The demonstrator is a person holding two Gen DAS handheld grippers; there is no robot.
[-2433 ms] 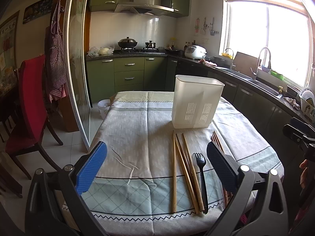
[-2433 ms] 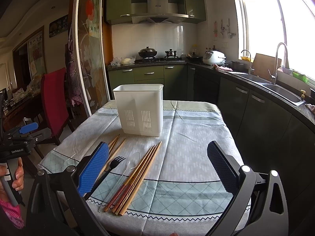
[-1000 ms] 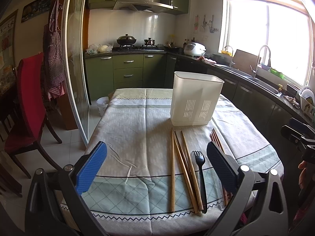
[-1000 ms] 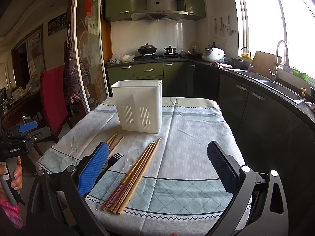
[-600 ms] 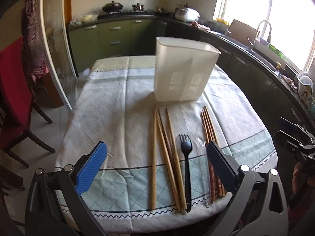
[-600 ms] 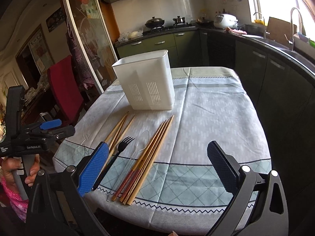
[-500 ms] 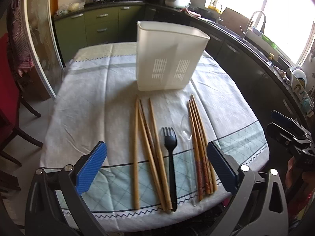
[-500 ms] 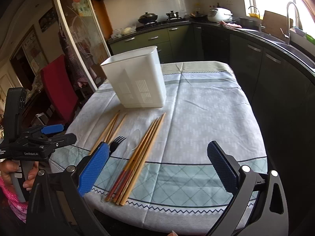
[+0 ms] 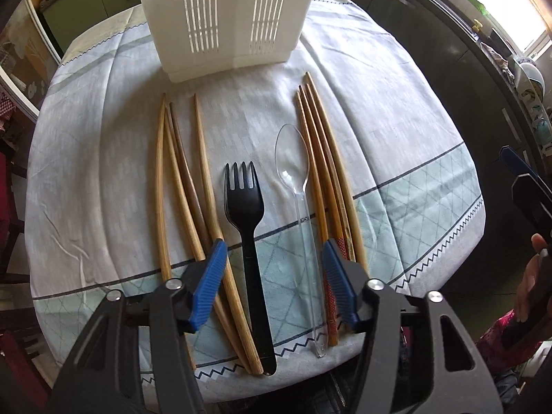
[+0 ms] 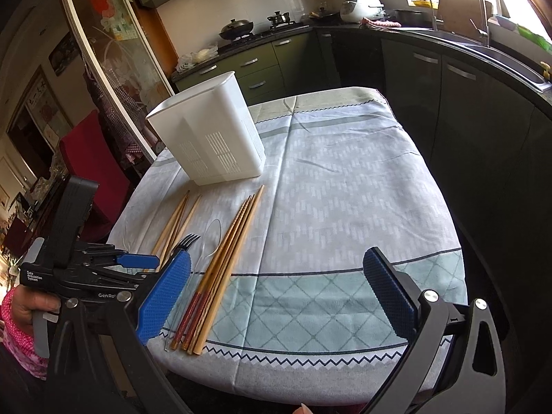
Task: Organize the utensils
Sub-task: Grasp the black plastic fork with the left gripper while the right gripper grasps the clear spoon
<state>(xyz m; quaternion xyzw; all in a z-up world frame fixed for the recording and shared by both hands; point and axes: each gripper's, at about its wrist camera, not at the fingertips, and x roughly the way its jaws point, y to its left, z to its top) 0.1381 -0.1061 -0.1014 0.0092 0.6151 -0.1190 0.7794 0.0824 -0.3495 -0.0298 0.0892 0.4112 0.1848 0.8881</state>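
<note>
While its jaws are closing, the left gripper (image 9: 274, 283) points down over a black fork (image 9: 246, 207) and clear spoon (image 9: 296, 186); both handles lie between the blue pads, untouched. Bamboo chopsticks (image 9: 179, 186) lie left, darker chopsticks (image 9: 324, 172) right, a white utensil holder (image 9: 224, 17) at the far end of the tablecloth (image 9: 414, 138).

Seen from the right wrist, the right gripper (image 10: 276, 296) gapes wide over the cloth's near edge, gripping nothing, utensils to its left.
</note>
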